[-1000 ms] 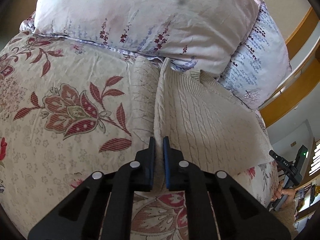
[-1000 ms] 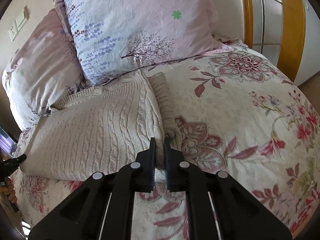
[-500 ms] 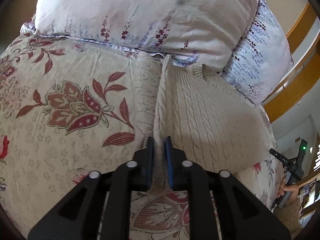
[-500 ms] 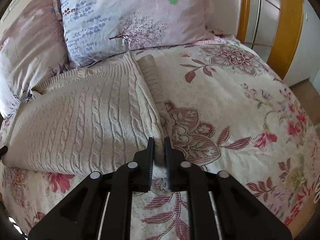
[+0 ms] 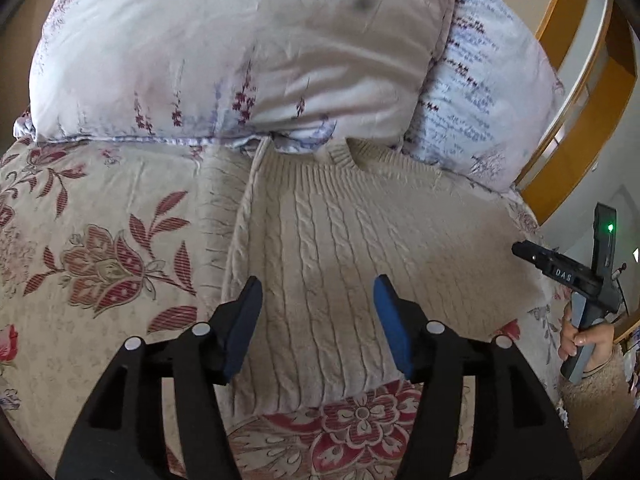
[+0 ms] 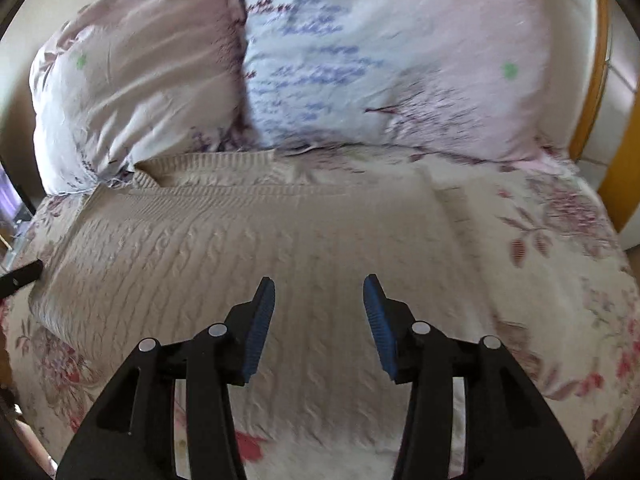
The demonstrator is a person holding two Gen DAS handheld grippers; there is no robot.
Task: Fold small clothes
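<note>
Both tongs stand wide apart and hold nothing. The left tongs (image 5: 318,300) hover over the lower part of the sweater, their blue pads (image 5: 390,320) spread with cable knit showing between them. The right tongs (image 6: 319,300) hang over the knit too, in a view blurred by motion.

The bed (image 5: 92,208) carries everything, covered in a cream spread with large red and brown flowers. At its head lie two pillows: a pale pink pillow (image 5: 224,52) with small purple sprigs and a green clover mark, and beside it a bluish-white pillow (image 5: 488,92) printed with purple branches. A wooden bed frame (image 5: 576,128) curves past them at the right of the left wrist view.

The cream cable-knit sweater (image 5: 340,248) lies flat on the spread, its ribbed collar (image 5: 340,154) touching the lower edges of the pillows. In the left wrist view a fold runs down its left side, with a sleeve (image 5: 218,208) lying flat just beside the body on the spread. In the right wrist view the sweater (image 6: 248,240) spreads broadly across the bed below both pillows.

At the right edge of the left wrist view a hand (image 5: 580,340) grips the handle of the other tool, which shows a small green light (image 5: 610,227).
</note>
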